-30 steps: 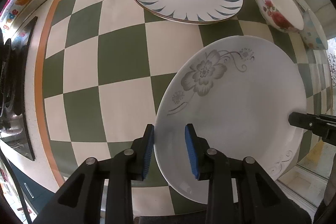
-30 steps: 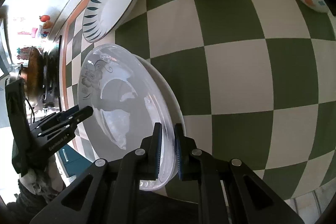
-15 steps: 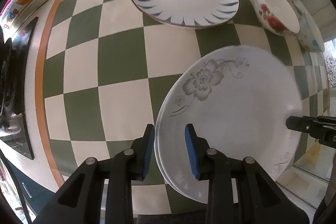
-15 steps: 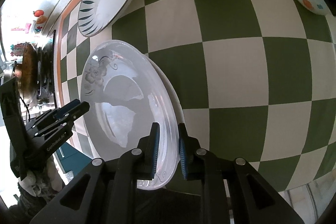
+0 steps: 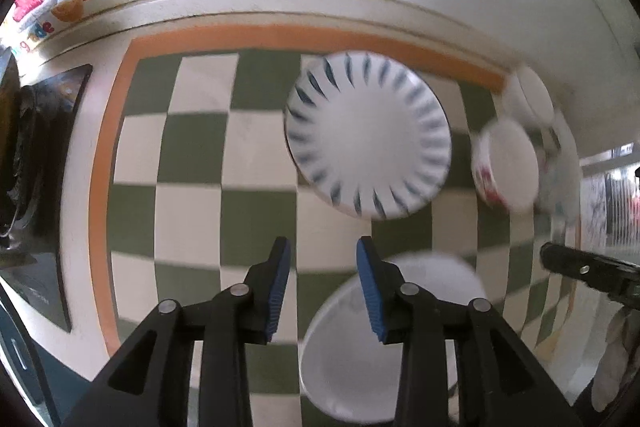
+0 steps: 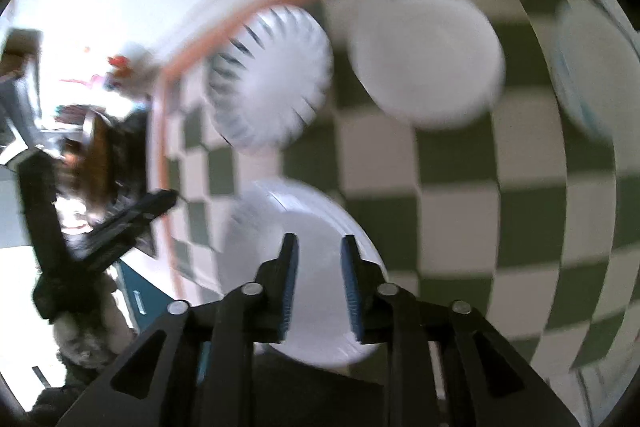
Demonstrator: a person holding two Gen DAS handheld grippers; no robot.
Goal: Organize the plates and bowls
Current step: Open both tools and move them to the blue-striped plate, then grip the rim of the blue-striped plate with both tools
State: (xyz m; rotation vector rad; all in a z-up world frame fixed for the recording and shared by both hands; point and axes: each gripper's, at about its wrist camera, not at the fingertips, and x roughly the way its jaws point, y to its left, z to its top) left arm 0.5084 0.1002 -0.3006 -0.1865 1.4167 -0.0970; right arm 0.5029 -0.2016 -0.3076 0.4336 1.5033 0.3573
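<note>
The white flower-pattern plates (image 5: 352, 367) lie stacked on the checkered counter at the near edge; they also show in the right wrist view (image 6: 316, 311). My left gripper (image 5: 323, 285) is open and empty above and left of the stack. My right gripper (image 6: 319, 277) is open and empty above the stack. A blue-striped plate (image 5: 368, 135) lies further back; it also shows in the right wrist view (image 6: 268, 75). A red-flower bowl (image 5: 506, 167) stands right of it, seen in the right wrist view (image 6: 426, 59) too. Both views are blurred.
More bowls (image 5: 564, 167) sit by the back right wall, also visible in the right wrist view (image 6: 588, 67). A stove (image 5: 36, 167) stands at the left. The counter's front edge runs just below the stacked plates.
Both grippers let go of the flower plate, which now lies on the stack. Both have pulled up and back from it, and the right one has opened.
</note>
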